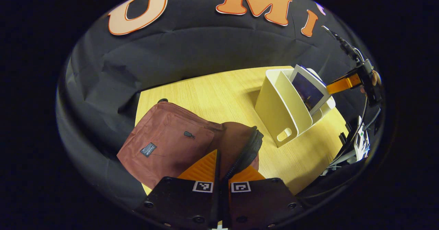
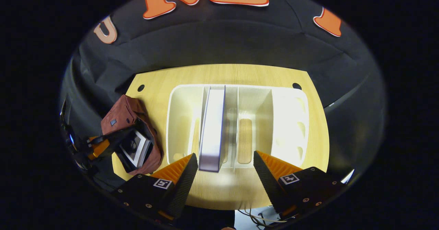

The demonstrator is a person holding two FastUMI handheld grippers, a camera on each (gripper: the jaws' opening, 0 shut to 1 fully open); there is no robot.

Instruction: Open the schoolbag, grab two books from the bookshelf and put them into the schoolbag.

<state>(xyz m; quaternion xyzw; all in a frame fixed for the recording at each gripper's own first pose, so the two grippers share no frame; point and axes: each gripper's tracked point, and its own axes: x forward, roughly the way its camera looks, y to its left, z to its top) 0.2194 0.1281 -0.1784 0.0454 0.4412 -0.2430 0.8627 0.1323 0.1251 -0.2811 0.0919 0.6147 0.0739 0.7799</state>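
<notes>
While our left gripper (image 1: pixel 219 170) clamps the zippered rim of the schoolbag (image 1: pixel 164 144), its fingers pressed together on the fabric edge, we judge that it is there to keep the mouth lifted and wide enough for a book to slide in. From the right gripper view the maroon bag (image 2: pixel 125 115) lies at the near left of the wooden table (image 2: pixel 236 74), its opening propped apart, and one book (image 2: pixel 135 149) already sits inside, its pale cover facing out.

Our right gripper (image 2: pixel 224 168) hangs released above the white bookshelf (image 2: pixel 291 120), fingers spread well apart, with the second book (image 2: pixel 212 130) standing upright on its edge between two dividers, just beside the left finger. That wide spread looks chosen to straddle the book's spine. The shelf's other compartments hold nothing we can see.

So we reckon the task is half done: bag open, one book in, the other still shelved. Next we need to close squarely on the spine without knocking the thin dividers.
</notes>
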